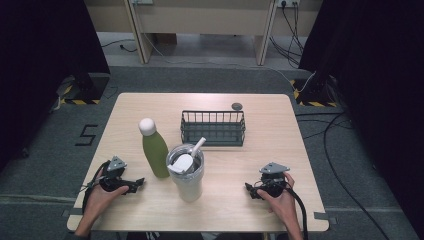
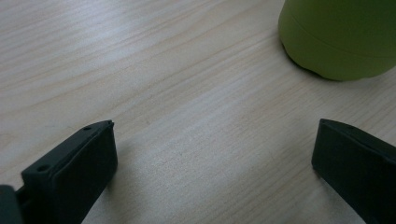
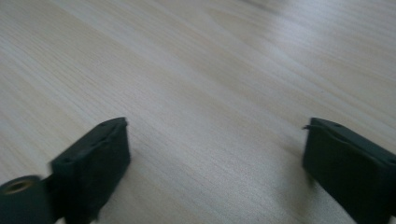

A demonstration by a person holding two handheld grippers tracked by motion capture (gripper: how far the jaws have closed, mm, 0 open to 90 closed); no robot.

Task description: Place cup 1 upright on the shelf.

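A green bottle (image 1: 155, 150) with a white cap stands upright on the wooden table (image 1: 270, 125), left of centre. Beside it on the right stands a pale tumbler (image 1: 186, 172) with a lid and a straw. Behind them sits a dark wire basket (image 1: 213, 128), nothing visible in it. My left gripper (image 1: 137, 184) rests low at the front left, open, with bare wood between its jaws; the bottle's green base (image 2: 338, 37) shows just beyond its right jaw. My right gripper (image 1: 249, 190) lies at the front right, open (image 3: 215, 154) over bare wood.
A small dark round object (image 1: 236, 106) lies near the table's far edge behind the basket. Dark curtains hang left and right of the table. Cables (image 1: 330, 145) run over the grey floor at the right.
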